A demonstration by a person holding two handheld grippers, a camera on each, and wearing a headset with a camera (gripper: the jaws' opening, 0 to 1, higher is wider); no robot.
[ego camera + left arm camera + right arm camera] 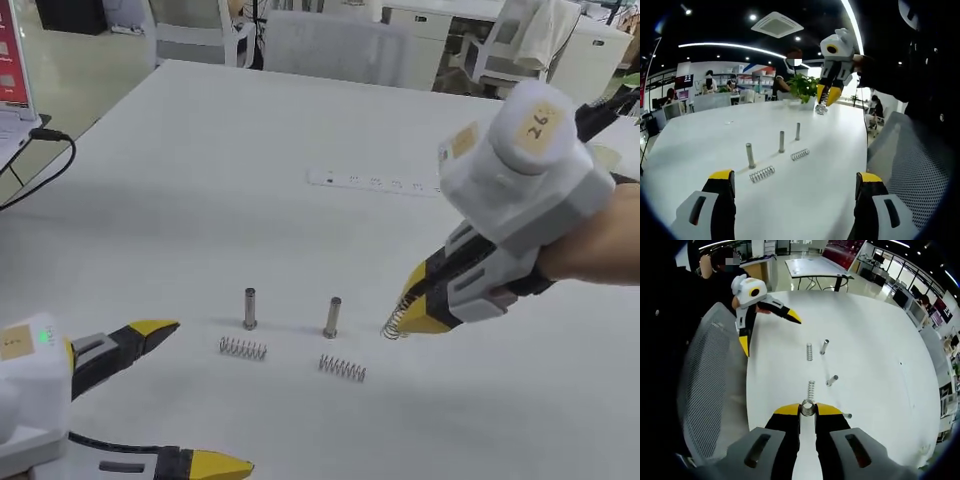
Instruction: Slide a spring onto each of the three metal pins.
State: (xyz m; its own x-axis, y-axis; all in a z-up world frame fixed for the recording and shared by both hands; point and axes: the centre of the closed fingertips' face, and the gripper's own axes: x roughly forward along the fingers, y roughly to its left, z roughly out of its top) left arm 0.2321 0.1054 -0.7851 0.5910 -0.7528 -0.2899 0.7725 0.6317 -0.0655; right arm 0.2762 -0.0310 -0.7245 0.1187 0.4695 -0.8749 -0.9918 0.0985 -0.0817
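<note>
The left gripper sits at the lower left of the head view. Its yellow-tipped fingers are spread wide apart with nothing between them. In the left gripper view they rise at the two bottom corners, well apart.

The white table takes up most of the head view. The right gripper comes in from the right edge and slants down toward centre. Its fingers are clamped on a spring that hangs from the tips close over the table. Whether it touches the top I cannot tell. In the right gripper view this held spring shows end-on between the tips at lower centre.

A white strip lies flat above centre in the head view. At centre stand two upright pins, the left pin and the middle pin. The third pin shows just right of the fingers in the right gripper view. All three pins are bare.

Two loose springs lie flat on the table. The left spring is just below the left pin. The other spring is just below the middle pin. Neither touches its pin.
</note>
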